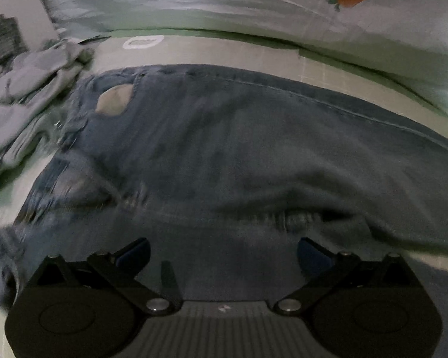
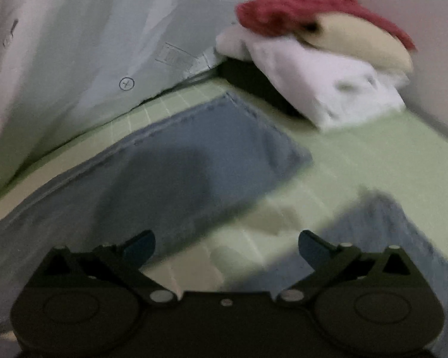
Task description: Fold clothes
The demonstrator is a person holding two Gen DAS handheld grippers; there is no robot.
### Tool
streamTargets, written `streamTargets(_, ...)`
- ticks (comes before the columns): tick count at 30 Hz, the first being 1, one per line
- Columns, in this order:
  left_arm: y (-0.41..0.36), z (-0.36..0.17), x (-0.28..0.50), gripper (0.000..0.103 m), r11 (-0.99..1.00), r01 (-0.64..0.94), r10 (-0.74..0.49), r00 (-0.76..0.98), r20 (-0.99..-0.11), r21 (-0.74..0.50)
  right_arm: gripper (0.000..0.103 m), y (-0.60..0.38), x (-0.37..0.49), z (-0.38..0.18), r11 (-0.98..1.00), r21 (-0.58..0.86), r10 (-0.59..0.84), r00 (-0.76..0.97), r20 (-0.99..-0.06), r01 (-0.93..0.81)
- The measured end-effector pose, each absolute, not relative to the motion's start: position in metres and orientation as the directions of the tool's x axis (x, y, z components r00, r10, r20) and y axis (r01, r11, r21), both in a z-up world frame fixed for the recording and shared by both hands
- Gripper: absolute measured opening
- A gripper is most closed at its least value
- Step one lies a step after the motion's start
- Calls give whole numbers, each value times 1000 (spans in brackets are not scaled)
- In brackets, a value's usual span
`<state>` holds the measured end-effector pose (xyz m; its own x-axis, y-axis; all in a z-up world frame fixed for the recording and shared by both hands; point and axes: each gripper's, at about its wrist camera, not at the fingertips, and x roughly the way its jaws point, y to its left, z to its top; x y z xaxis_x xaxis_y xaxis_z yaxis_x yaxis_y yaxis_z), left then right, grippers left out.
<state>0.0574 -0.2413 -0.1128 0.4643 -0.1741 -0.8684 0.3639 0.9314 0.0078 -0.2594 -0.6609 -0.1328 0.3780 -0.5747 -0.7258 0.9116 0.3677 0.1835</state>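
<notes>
Two hand-held grippers hang over a bed with a pale green checked sheet (image 2: 358, 161). In the left wrist view, the left hand-held gripper (image 1: 224, 252) has its jaws spread wide with nothing between them, low over a pair of blue jeans (image 1: 239, 143) that fills the middle of the frame. A crumpled grey garment (image 1: 30, 101) lies at the left edge, and a pale duvet (image 1: 194, 6) with a carrot print (image 1: 349, 0) runs along the top. In the right wrist view, the right hand-held gripper (image 2: 227, 246) is also wide open and holding nothing, above bare sheet between two jeans legs; the hem of one leg (image 2: 224, 143) reaches toward centre frame. At upper right sits a stack of folded clothes (image 2: 337, 86), white beneath cream and red.
</notes>
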Motion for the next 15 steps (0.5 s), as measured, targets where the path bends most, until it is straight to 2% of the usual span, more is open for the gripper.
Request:
streamTargets(7,-206,-115,3,103,937,348,-174,453,-874,-6,103,-613,-321,-141,302,375,-531,481,-698,877)
streamTargets(15,-177,-130,-34,103,947,320,-168,404,-899,-33,103,-570,-368,-145,247,487,-502,541,-675,838)
